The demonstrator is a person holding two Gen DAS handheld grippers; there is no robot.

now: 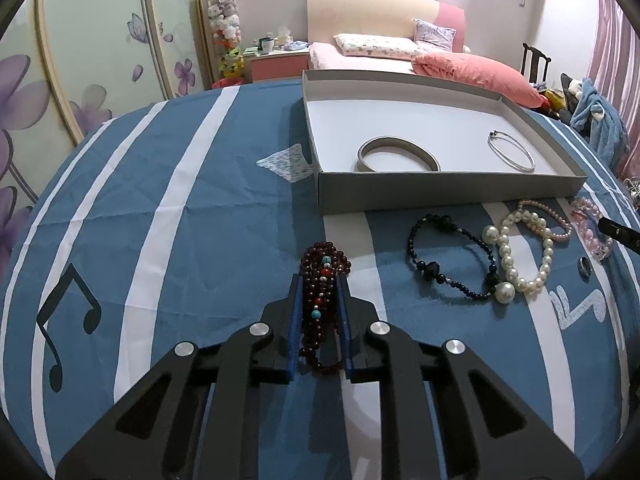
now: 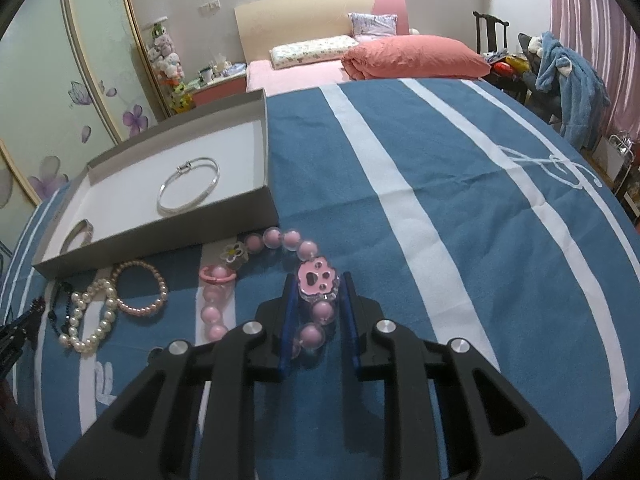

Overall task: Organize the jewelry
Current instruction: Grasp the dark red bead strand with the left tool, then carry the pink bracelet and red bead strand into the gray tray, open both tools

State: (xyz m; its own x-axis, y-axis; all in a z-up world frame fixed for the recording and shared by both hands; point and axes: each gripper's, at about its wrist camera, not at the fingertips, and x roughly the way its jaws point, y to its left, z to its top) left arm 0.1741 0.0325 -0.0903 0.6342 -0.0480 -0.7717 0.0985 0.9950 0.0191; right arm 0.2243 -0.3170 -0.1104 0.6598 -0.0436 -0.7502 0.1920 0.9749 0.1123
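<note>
My left gripper [image 1: 320, 280] is shut on a dark red bead bracelet [image 1: 322, 276] with turquoise beads, bunched between the blue pads on the blue striped cloth. My right gripper [image 2: 318, 280] is shut on a pink bead bracelet [image 2: 276, 240] at its pink paw charm [image 2: 318, 276]; the rest of that strand curls on the cloth to the left. A grey shallow box [image 1: 440, 194] holds a grey bangle [image 1: 398, 154] and a thin silver bangle [image 1: 512, 150]. In front of the box lie a black bead bracelet [image 1: 452, 262], a white pearl bracelet [image 1: 520, 252] and a small pink pearl bracelet [image 1: 552, 220].
The blue cloth with white stripes [image 2: 440, 200] spreads wide to the right of the box. A small dark ring [image 1: 585, 267] lies near the right gripper's tip [image 1: 620, 234]. A bed, a chair with clothes and a wardrobe stand beyond the table.
</note>
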